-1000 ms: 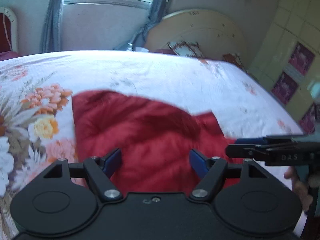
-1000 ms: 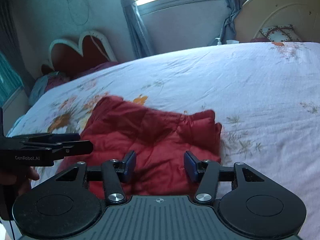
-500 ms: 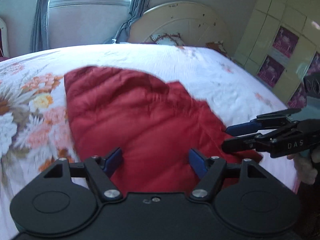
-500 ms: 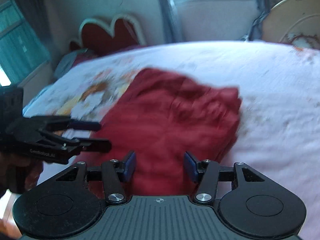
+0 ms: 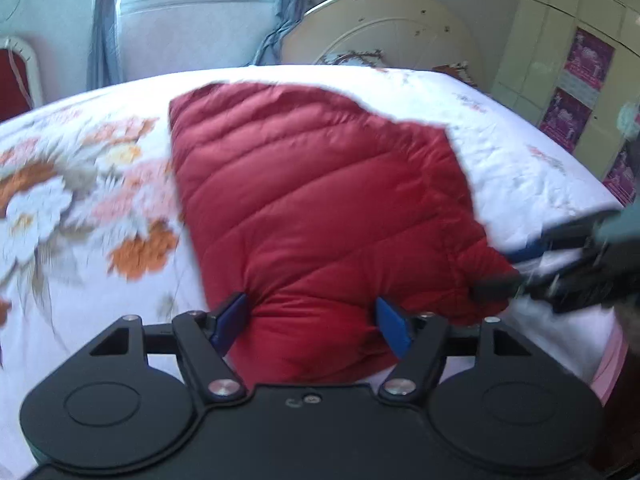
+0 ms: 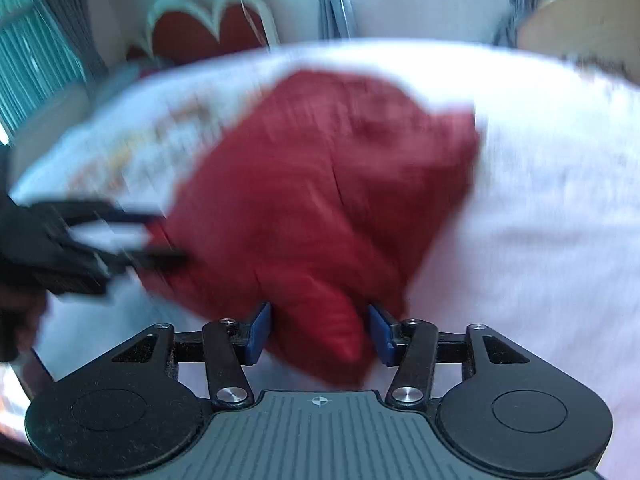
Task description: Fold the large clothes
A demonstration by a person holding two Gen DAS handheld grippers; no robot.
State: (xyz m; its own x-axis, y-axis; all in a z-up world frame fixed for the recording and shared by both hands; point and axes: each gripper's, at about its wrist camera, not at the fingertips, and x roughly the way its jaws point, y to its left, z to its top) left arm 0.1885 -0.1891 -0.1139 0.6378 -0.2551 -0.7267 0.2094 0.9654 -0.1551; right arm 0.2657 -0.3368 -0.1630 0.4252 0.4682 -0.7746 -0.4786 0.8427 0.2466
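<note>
**Both claws at the near hem, grasp not yet made**

The red quilted jacket (image 5: pixel 320 200) lies flat on the floral bedspread (image 5: pixel 80 208), its near edge bunched toward me. My left gripper (image 5: pixel 312 322) stands fairly wide, a puffed fold of the hem sitting between the blue pads (image 5: pixel 230 316); I judge them beside the cloth, not pressing it. My right gripper (image 6: pixel 318 334) is about half open, and its jaws have just been closing, with a ridge of fabric between them; blur prevents my confirming contact, and I judge no firm pinch yet.

Step in hand: taking hold of the near hem at two points. Next move calls for closing both claws fully on the padded edge, then lifting evenly and carrying it away over the jacket's far part. Risk: slippery, bulky fill escaping a shallow bite.
</note>
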